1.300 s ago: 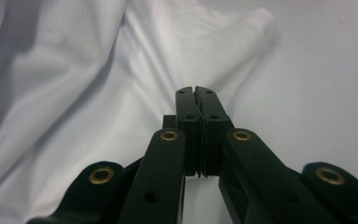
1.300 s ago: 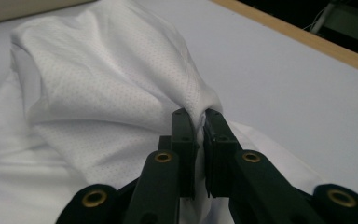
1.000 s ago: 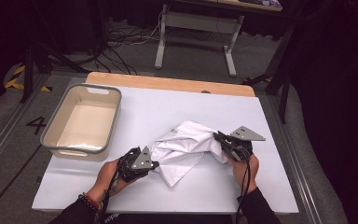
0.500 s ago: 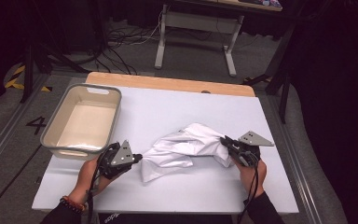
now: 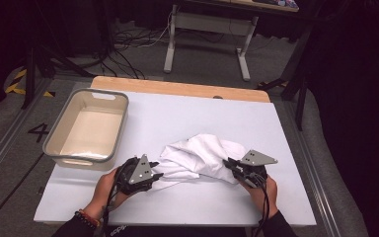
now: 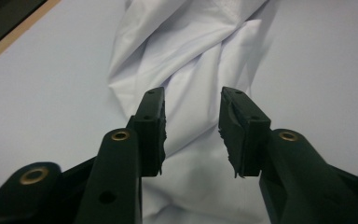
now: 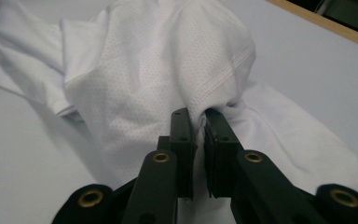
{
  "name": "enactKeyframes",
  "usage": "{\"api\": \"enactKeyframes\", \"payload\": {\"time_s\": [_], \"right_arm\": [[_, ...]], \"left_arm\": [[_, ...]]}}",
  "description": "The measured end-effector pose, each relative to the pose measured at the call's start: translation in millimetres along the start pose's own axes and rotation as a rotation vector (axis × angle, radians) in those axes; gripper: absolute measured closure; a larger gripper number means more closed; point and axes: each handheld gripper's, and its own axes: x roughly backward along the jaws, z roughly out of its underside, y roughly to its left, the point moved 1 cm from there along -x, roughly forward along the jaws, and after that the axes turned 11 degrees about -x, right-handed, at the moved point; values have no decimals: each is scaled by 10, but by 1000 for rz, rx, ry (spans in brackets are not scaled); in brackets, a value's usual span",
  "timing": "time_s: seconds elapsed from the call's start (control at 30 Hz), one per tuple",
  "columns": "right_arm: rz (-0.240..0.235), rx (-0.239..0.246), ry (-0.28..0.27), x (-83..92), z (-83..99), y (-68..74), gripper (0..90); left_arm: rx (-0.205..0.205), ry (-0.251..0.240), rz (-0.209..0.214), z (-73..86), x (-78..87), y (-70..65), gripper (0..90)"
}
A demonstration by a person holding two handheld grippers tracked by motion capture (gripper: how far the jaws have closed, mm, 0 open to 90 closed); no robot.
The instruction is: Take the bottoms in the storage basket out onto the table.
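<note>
A crumpled white cloth lies on the white table, near the front. At the cloth's left end is my left gripper. Its jaws have just been opening and now stand apart. In the left gripper view the cloth lies flat under and between the pads of the left gripper, and they do not press on it. My right gripper is at the cloth's right end. In the right gripper view this gripper is shut on a fold of the dotted cloth near a seam.
A grey, empty bin stands at the table's left side, just beyond my left hand. A wooden strip runs along the far edge of the table. Desk legs and cables are on the floor behind it.
The left gripper's jaws have opened and let go of the cloth's left end; that hand swung left, then came back right. The right gripper drew slightly toward the near edge, still gripping.
</note>
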Motion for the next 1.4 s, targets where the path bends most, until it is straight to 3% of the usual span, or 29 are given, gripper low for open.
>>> {"api": "enactKeyframes", "payload": {"time_s": [0.1,0.27,0.4,0.5,0.73,0.9,1.03,1.17,1.27,1.4], "right_arm": [[-33,9,24,6,75,57,831],[-72,20,62,-9,169,136,831],[-93,45,95,-22,224,190,829],[-104,59,117,-40,258,227,826],[-113,54,128,-66,279,231,808],[-122,62,134,-82,276,238,763],[-126,58,114,-82,255,223,678],[-120,60,57,-32,201,185,589],[-98,31,3,17,176,133,522],[-78,5,-42,55,173,86,514]], "left_arm": [[16,23,21,-9,-149,3,506],[8,84,42,49,-289,-12,489],[22,126,79,135,-344,-30,488],[31,122,84,146,-336,-23,500],[59,109,153,167,-340,5,650],[57,108,170,171,-335,10,737],[50,105,162,184,-325,20,849],[46,100,169,196,-314,22,866],[35,99,172,194,-314,23,869],[28,105,168,189,-311,21,873]]}}
